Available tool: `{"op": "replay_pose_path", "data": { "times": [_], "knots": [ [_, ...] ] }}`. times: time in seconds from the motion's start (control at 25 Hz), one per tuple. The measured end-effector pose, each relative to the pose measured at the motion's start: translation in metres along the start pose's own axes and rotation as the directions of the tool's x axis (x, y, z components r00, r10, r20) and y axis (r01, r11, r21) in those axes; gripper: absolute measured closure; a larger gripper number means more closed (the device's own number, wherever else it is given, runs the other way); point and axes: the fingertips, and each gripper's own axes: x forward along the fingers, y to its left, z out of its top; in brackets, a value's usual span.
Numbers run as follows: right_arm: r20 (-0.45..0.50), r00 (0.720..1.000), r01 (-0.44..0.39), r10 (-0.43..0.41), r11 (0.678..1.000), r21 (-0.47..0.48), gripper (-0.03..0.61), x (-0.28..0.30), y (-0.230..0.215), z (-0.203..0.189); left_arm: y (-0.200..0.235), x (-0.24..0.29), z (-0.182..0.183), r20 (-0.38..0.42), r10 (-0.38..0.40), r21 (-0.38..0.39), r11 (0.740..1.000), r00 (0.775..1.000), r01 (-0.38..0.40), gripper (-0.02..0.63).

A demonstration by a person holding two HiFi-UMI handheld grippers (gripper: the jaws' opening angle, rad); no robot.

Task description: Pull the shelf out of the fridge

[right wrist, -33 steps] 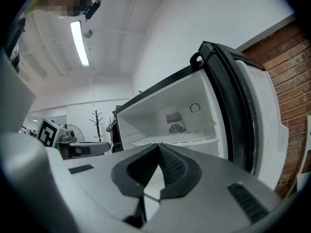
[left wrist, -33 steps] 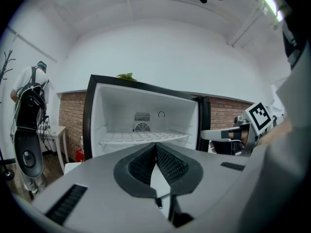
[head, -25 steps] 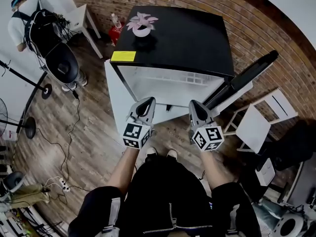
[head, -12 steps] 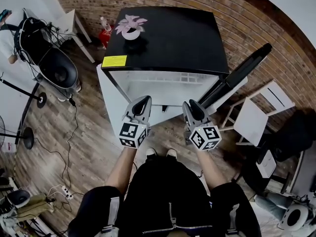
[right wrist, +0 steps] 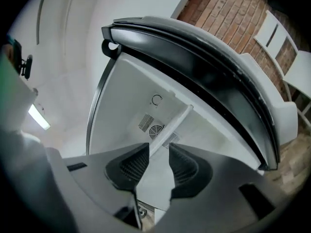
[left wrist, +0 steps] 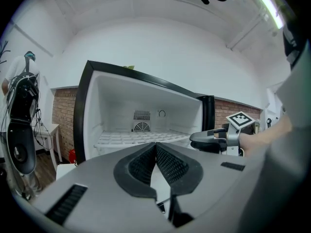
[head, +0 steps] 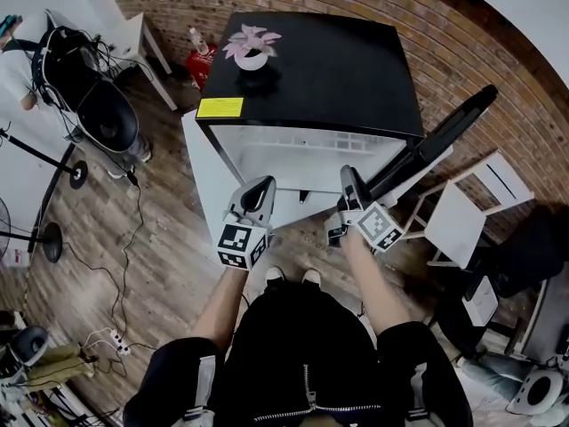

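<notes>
Shelf approach: lining up right gripper, jaws just opening on nothing; left gripper closed, empty; next, gripping front edge.

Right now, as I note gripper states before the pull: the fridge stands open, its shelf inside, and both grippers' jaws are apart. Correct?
Only one is. The left gripper has its jaws together, as the left gripper view shows. The right gripper has just been opening its jaws, with the edge of the shelf lined up in the gap, ungripped. The rest stands.
</notes>
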Motion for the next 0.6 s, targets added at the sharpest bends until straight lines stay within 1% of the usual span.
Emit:
{"op": "replay_pose_path", "data": {
  "times": [0.24, 0.32, 0.44, 0.6],
  "knots": [
    [0.067, 0.997, 0.032, -0.043, 0.987, 0.155, 0.476, 0.023, -0.018, 0.011, 0.013, -0.010, -0.003, -0.004, 0.024, -0.006, 1.000, 1.000, -0.024, 0.594],
    [0.076, 0.995, 0.041, -0.059, 0.974, 0.222, 0.476, 0.029, -0.025, 0.012, 0.018, -0.013, -0.004, -0.005, 0.030, -0.009, 1.000, 1.000, -0.030, 0.594],
    [0.087, 0.994, 0.035, -0.066, 0.946, 0.322, 0.476, 0.040, -0.031, 0.011, 0.024, -0.016, -0.005, -0.006, 0.037, -0.012, 0.999, 0.999, -0.037, 0.594],
    [0.106, 0.993, 0.012, -0.055, 0.927, 0.376, 0.477, 0.052, -0.029, 0.011, 0.032, -0.020, -0.006, -0.009, 0.045, -0.014, 0.999, 0.999, -0.046, 0.594]
  ]
}}
